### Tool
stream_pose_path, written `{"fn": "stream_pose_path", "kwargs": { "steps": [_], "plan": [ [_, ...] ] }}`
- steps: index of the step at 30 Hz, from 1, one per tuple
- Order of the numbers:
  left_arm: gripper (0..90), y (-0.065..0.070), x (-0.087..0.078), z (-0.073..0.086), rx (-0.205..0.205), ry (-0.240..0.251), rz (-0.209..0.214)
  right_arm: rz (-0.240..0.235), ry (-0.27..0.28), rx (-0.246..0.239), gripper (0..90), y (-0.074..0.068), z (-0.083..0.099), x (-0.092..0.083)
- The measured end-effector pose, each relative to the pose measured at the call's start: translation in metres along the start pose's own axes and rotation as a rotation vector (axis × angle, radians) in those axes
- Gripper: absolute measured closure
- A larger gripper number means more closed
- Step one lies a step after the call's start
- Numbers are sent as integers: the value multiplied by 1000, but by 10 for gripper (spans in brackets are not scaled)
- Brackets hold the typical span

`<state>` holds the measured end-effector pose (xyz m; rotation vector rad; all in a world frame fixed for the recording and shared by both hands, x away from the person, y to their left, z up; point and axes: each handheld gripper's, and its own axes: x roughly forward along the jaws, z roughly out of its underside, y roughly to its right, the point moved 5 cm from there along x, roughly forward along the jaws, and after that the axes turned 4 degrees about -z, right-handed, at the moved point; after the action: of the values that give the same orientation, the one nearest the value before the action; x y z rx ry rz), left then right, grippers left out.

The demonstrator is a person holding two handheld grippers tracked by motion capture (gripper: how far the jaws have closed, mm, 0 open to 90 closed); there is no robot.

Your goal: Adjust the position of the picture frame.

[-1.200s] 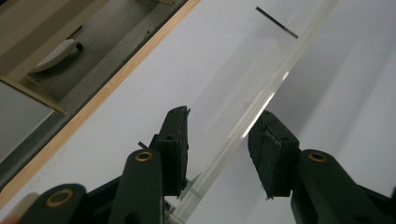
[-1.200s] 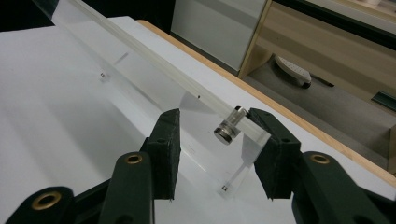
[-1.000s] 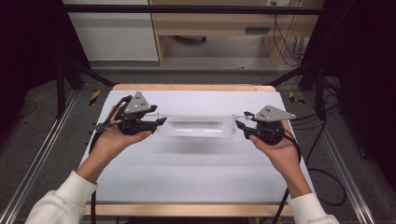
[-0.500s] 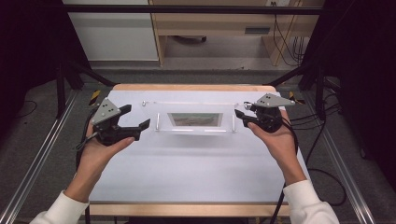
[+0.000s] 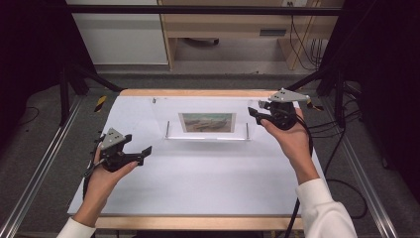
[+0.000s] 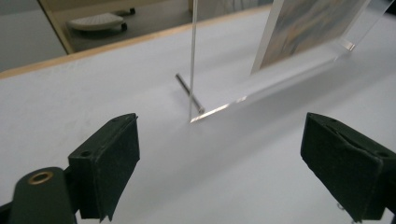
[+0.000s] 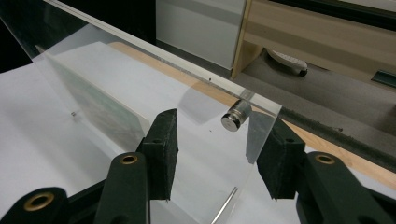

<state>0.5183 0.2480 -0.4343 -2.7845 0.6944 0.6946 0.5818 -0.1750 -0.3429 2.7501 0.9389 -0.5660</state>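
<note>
We've got the frame [image 5: 207, 122] standing upright on the table [image 5: 198, 183] (far side), right gripper [image 5: 256, 113] fingers clamped on its top corner. Left gripper [image 5: 143, 152] has just been opening, fingers wide, nothing between them.

Both handheld grippers are matte black: the left gripper [image 5: 141, 152] at lower left of the high view, the right gripper [image 5: 253, 113] at upper right. Each carries a grey 3-cornered plate on top and trails a black cable. Up close, the 2 jaws are blocky black pads on arms with brass-ringed holes. White sleeves [image 5: 324, 210] at the bottom edge.
</note>
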Motion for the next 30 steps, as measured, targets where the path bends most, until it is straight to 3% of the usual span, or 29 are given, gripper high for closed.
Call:
{"fn": "stream_pose_path", "kwargs": {
  "steps": [3,8,15,30],
  "plan": [
    [109,-2,3,13,13,-28,1,0,7,11,527,4,-2,4],
    [106,-6,4,24,1,-46,-19,-2,12,31,523,11,-6,11],
    [106,-12,0,28,-34,-35,-30,-5,23,70,521,21,-10,23],
    [106,-14,0,32,-40,-49,-33,-7,38,112,520,33,-14,36]
  ]
}}
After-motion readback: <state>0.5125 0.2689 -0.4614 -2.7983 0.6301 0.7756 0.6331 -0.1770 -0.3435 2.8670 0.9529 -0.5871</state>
